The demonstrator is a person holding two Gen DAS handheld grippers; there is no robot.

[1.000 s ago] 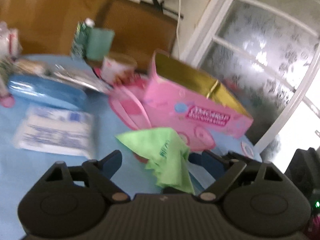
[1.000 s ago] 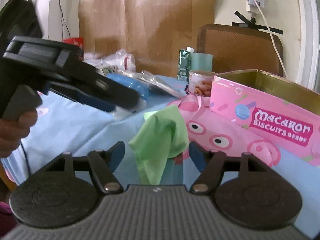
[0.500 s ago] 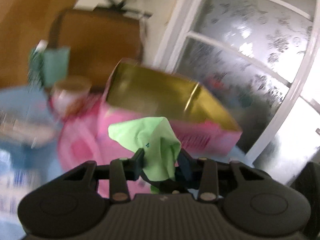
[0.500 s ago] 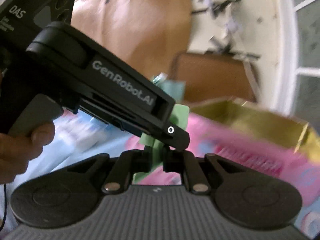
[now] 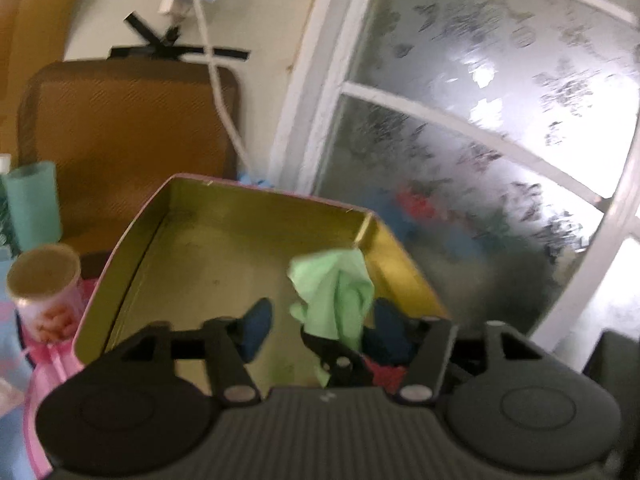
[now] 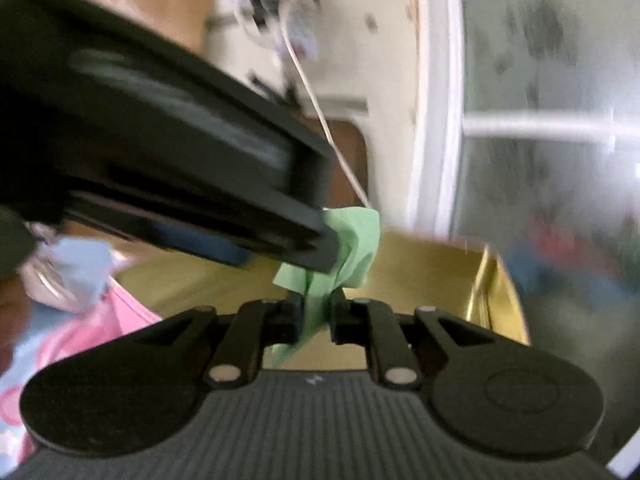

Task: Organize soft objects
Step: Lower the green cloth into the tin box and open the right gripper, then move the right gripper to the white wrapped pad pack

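Observation:
A crumpled green cloth (image 5: 332,292) hangs in the air over the gold inside of an open pink biscuit tin (image 5: 208,264). My left gripper (image 5: 322,332) has its jaws opening. Its blue pads (image 5: 256,328) stand wide apart, and the cloth hangs close to the right-hand one. In the right wrist view my right gripper (image 6: 314,320) has the cloth (image 6: 352,240) pinched in a narrow gap, though its jaws are starting to open. The left gripper's black housing (image 6: 180,176) crosses that view from the upper left down to the cloth. The tin's gold wall (image 6: 432,264) lies just beyond.
Left of the tin stand a pink printed cup (image 5: 44,292) and a teal cup (image 5: 32,204). A brown chair back (image 5: 128,132) and a hanging white cable (image 5: 224,112) are behind. A frosted glass door (image 5: 480,120) fills the right. Blue and pink tablecloth (image 6: 80,328) shows at the left.
Both grippers shut on the green cloth where it lay on the table, lifted it and carried it right, over the open tin. The left jaws have since spread apart.

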